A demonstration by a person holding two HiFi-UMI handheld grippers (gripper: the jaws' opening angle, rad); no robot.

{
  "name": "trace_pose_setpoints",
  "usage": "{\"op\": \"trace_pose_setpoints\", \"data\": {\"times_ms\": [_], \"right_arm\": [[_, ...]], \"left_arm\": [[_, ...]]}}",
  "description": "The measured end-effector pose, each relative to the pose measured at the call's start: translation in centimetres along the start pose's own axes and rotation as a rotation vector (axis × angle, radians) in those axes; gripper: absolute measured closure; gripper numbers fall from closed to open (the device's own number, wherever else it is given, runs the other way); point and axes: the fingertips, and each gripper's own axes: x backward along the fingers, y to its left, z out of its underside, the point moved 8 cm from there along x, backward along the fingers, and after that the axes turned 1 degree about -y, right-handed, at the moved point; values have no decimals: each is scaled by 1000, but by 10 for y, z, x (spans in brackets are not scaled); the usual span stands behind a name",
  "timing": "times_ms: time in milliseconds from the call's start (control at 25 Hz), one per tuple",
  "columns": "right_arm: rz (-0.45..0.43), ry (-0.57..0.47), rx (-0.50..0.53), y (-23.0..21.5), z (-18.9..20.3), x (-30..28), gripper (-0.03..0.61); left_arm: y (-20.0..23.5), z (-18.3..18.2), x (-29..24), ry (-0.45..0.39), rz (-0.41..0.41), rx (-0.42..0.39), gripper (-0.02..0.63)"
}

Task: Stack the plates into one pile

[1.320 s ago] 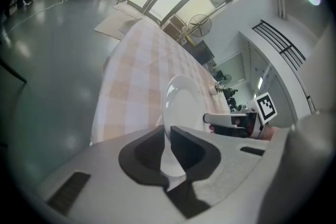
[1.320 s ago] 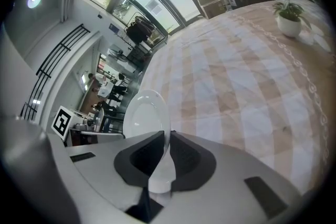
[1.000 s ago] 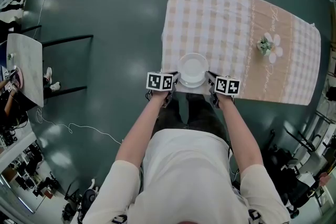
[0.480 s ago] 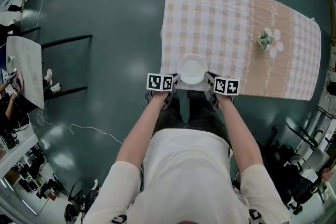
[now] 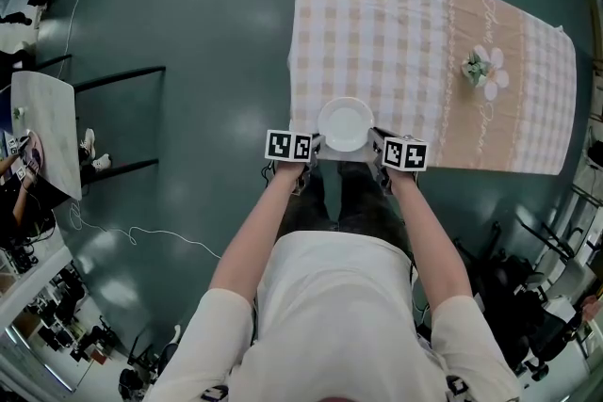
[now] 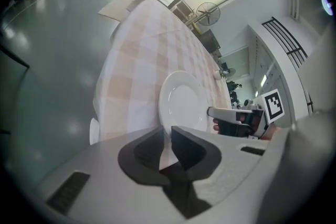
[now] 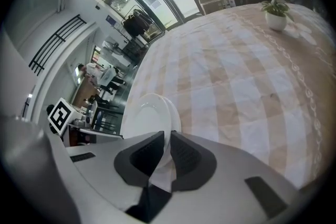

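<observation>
White plates (image 5: 345,123) lie as one pile on the checked tablecloth (image 5: 405,33), close to its near edge. My left gripper (image 5: 316,144) is at the pile's left rim and my right gripper (image 5: 375,144) at its right rim. In the left gripper view the plate (image 6: 181,102) has its rim in the narrow slot of the left gripper (image 6: 165,136), whose jaws have just been opening a little. In the right gripper view two stacked plates (image 7: 152,113) show, with the top rim between the jaws of the right gripper (image 7: 167,144).
A small potted plant (image 5: 476,71) stands on the beige band at the table's far right, also in the right gripper view (image 7: 275,13). The table's near edge runs just below the plates. Dark floor surrounds the table; a side table (image 5: 42,122) stands far left.
One second ago the held plate hung offset above a lower plate. It has since come down onto it, and the two now read as a single pile. Both grippers stay at the rim.
</observation>
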Motion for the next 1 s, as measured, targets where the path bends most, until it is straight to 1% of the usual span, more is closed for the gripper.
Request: {"op": "trace_pose_setpoints", "data": {"times_ms": [120,240,520,680,760,800,1000], "right_arm": [[27,-16,-4,-1,-1,3,525],[34,-36,-8,-1,-2,6,525],[15,-49,-21,-5,-1,6,525],[7,-61,-37,-3,-3,11,525],[8,-67,-32,-1,-5,15,525],[9,-69,-31,-1,-6,17,525],[13,-94,-4,7,-13,31,525]], "left_arm": [[0,-1,1,-1,10,10,568],[0,-1,1,2,9,6,569],[-6,-3,3,-6,-28,-76,561],[-9,-3,8,-23,-35,-78,543],[-12,-3,11,-24,-28,-84,503],[-15,-3,12,-22,-24,-88,495],[-24,-4,23,-30,-7,-108,495]]}}
